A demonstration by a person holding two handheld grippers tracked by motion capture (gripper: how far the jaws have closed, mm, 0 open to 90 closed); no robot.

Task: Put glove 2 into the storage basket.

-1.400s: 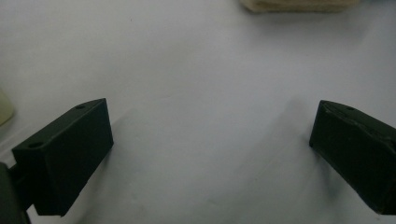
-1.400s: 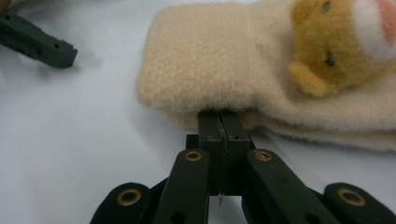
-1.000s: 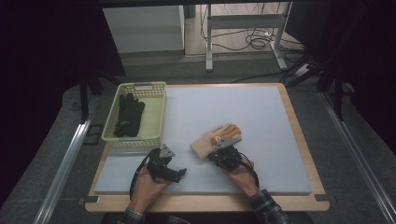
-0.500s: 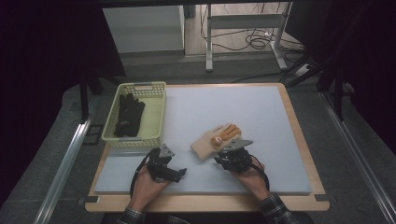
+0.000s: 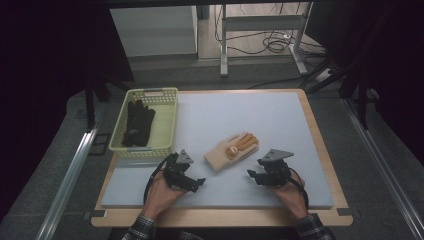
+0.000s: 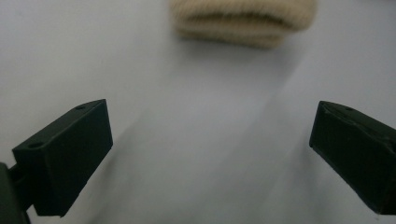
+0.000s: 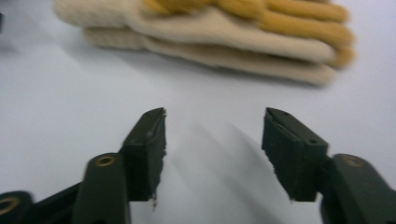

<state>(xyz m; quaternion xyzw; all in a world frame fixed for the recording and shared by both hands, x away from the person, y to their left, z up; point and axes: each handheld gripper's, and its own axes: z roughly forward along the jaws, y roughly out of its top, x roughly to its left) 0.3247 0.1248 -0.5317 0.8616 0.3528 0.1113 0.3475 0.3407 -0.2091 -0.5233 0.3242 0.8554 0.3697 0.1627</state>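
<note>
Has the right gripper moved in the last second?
Yes. The right gripper has pulled back from the glove, toward the table's right edge.

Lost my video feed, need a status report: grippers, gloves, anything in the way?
Left gripper open, right gripper open, both empty on the mat. Beige gloves stacked between them, untouched. Black gloves in yellow basket. Path clear.

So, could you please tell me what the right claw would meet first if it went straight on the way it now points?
Most likely the beige glove, lying flat on the grey mat. The right claw is open and empty, with bare mat between it and the glove's side. How far off is hard to judge.
</note>
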